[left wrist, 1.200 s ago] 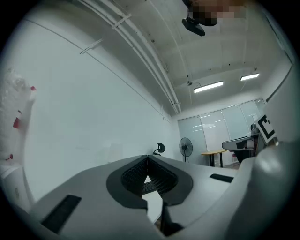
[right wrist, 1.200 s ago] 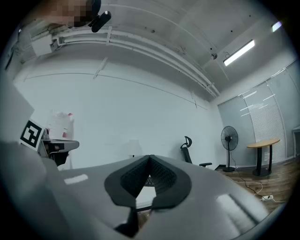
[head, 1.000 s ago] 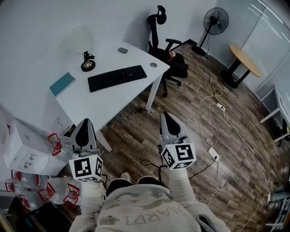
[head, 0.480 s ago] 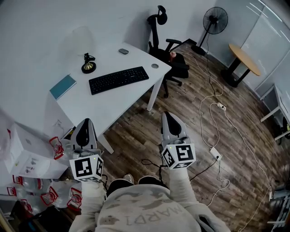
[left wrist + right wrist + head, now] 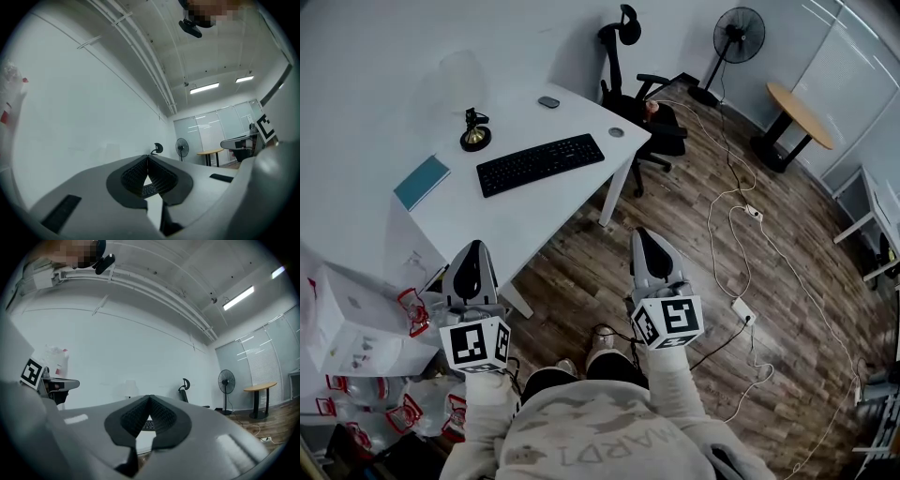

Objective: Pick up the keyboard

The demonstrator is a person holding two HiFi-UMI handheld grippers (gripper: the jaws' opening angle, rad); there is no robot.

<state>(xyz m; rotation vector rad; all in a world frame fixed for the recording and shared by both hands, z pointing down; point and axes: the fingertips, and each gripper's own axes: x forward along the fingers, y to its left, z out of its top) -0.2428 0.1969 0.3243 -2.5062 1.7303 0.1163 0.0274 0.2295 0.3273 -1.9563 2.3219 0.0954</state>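
The keyboard [image 5: 541, 163] is a long, flat, black slab with rows of small keys. It lies at a slant on the white tabletop [image 5: 572, 202], well ahead of both tongs and roughly between their lines, touched by neither. In each gripper view a sliver of its keys shows in the notch below the meeting tips.

The tabletop is smooth, matte and rectangular, on straight white legs. Beyond the keyboard from the tongs sit a small dark oval mouse [image 5: 548, 102] and a rounded, brass-coloured ornament on a dark base [image 5: 474, 133]. A thin teal notebook [image 5: 422, 181] lies ahead of the left tongs [image 5: 471, 251], off the keyboard's left end.

Both tongs are closed and hold nothing. Their ribbed black pads press together at the tips inside smooth grey shells. The right tongs [image 5: 643, 236] hang over the wood-plank floor [image 5: 581, 272], near the tabletop's front corner.

Farther ahead of the right tongs stands a black mesh office chair [image 5: 642, 103], and past it a round-caged fan [image 5: 737, 37]. White cables [image 5: 741, 216] trail across the floor to the right.
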